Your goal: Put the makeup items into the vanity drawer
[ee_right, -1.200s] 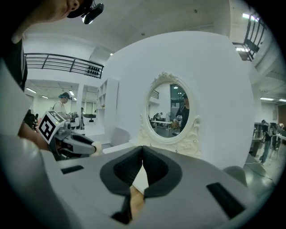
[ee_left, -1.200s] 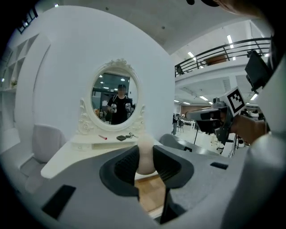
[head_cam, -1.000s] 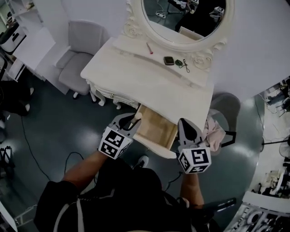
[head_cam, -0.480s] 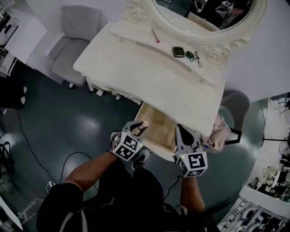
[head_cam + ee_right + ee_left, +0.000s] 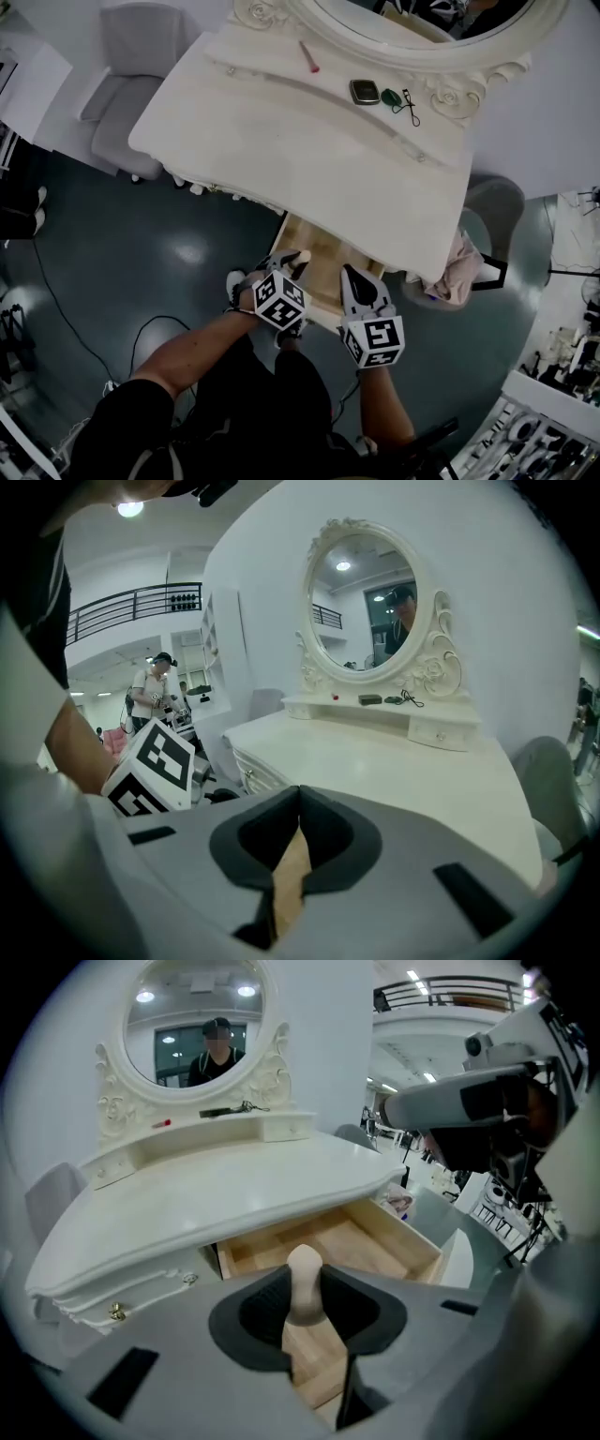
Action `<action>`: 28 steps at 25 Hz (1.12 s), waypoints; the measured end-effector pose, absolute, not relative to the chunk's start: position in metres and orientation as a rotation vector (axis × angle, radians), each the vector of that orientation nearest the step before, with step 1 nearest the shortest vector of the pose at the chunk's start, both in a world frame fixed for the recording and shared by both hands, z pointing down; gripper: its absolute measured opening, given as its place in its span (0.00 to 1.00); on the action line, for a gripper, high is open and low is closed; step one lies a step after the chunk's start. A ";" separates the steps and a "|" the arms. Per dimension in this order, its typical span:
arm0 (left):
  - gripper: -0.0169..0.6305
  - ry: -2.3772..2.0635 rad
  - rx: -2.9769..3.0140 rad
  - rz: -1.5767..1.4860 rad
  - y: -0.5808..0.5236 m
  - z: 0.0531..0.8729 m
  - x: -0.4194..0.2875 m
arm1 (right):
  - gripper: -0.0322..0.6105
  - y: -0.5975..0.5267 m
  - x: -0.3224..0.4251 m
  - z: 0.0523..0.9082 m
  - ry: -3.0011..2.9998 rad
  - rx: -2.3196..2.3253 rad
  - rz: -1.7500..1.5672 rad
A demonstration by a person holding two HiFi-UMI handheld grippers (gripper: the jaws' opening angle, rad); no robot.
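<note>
My left gripper (image 5: 292,262) (image 5: 304,1290) is shut on a beige item with a rounded tip (image 5: 304,1274) (image 5: 298,256), which stands up between the pads. It hovers at the front left of the open wooden drawer (image 5: 328,251) (image 5: 352,1241) of the white vanity (image 5: 309,150). My right gripper (image 5: 354,277) (image 5: 298,803) is beside it at the drawer's front, tips together and nothing in them. On the shelf under the mirror lie a pink pencil (image 5: 308,56), a dark compact (image 5: 365,91), a small green item (image 5: 391,96) and a black curler (image 5: 409,105).
A grey chair (image 5: 117,108) stands left of the vanity. Another chair with pink cloth (image 5: 461,270) is at the right, close to the drawer. Cables (image 5: 56,309) run over the dark floor. A person (image 5: 155,691) stands far off in the right gripper view.
Both grippers have sunk towards the front of the open drawer and come closer together. The left one still holds the beige item.
</note>
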State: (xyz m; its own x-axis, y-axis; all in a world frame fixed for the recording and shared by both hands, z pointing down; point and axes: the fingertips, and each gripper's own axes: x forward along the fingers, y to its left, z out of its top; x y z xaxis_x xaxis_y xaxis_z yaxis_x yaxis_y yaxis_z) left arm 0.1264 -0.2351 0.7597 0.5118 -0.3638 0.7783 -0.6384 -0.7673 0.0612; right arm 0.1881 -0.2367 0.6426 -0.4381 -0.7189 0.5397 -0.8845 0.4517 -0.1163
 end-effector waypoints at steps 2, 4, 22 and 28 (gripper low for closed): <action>0.18 -0.788 2.415 1.168 -0.235 0.772 0.133 | 0.06 -0.238 0.192 0.649 -2.288 1.368 0.558; 0.18 -0.759 2.413 1.207 -0.238 0.784 0.138 | 0.06 -0.241 0.196 0.658 -2.278 1.390 0.577; 0.18 -0.643 2.317 1.423 -0.258 0.860 0.171 | 0.06 -0.258 0.240 0.686 -2.211 1.509 0.654; 0.18 -0.575 2.332 1.569 -0.255 0.881 0.175 | 0.06 -0.259 0.238 0.684 -2.224 1.485 0.654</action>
State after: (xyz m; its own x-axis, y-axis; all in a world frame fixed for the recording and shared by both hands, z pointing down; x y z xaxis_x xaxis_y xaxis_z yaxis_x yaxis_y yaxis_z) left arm 0.1749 -0.2554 0.8811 0.3337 -0.1729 0.9267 -0.4671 -0.8842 0.0032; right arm 0.2378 -0.2588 0.6838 -0.3654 -0.7488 0.5529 -0.9290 0.3312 -0.1655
